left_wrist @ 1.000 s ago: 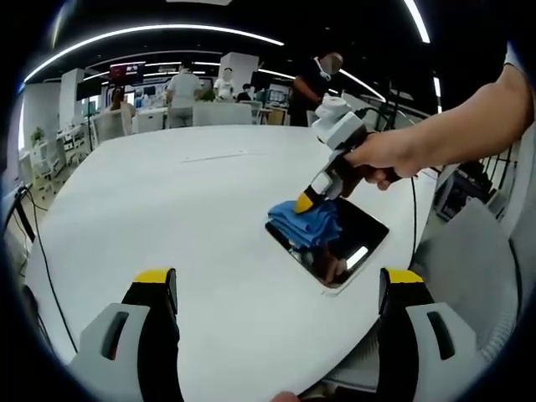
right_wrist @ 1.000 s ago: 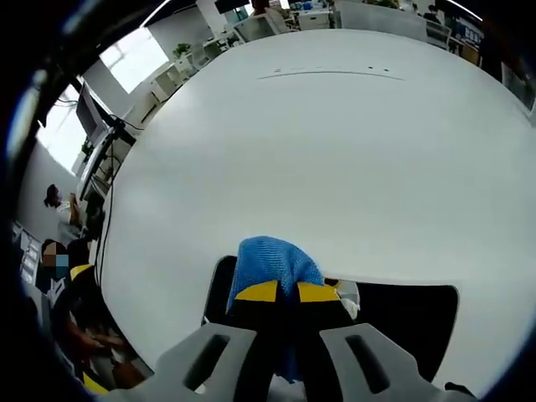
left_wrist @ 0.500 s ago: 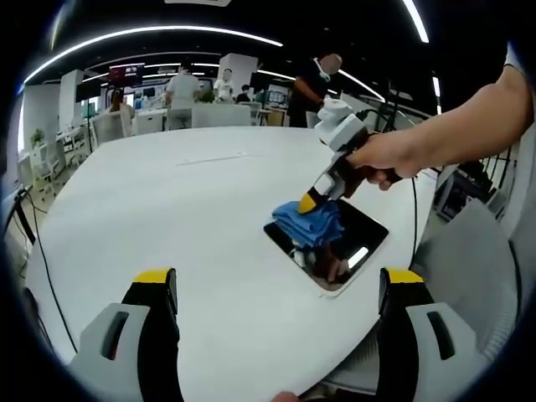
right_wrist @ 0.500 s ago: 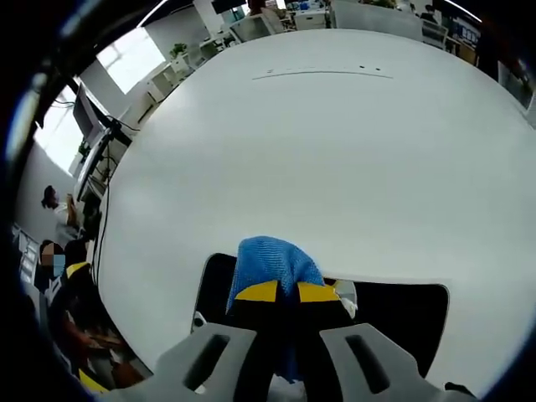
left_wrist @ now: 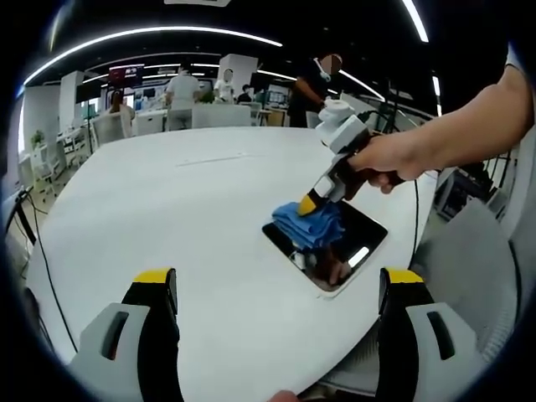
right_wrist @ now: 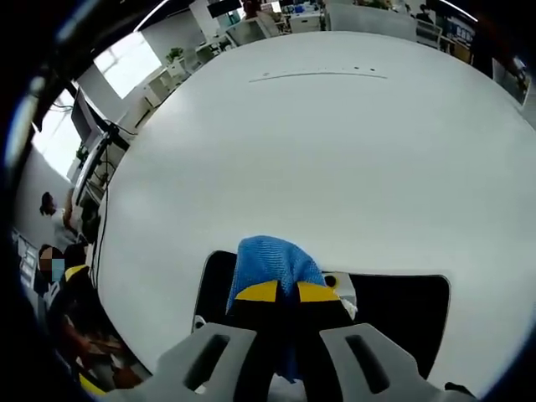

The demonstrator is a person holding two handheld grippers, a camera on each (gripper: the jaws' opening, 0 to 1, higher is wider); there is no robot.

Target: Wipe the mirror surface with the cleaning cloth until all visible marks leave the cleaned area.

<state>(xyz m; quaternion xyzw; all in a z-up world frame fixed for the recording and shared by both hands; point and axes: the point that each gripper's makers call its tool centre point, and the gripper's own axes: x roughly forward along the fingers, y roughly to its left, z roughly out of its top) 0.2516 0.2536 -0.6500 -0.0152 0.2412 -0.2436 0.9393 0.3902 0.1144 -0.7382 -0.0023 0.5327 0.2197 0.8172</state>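
A mirror point(left_wrist: 339, 247) lies flat on a round table point(left_wrist: 184, 218), close to its edge, ahead and to the right of the left gripper point(left_wrist: 276, 289). The right gripper point(right_wrist: 280, 291), in a person's hand point(left_wrist: 387, 161), presses a bunched cleaning cloth point(left_wrist: 308, 224) onto the mirror's near-left end. People stand among desks well beyond the table's far side.

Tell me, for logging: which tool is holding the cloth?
The right tool, shut on the blue cleaning cloth over the mirror; the left tool stands open.

Right tongs point(left_wrist: 308, 203) gripping cloth point(left_wrist: 308, 226) on mirror point(left_wrist: 352, 243)
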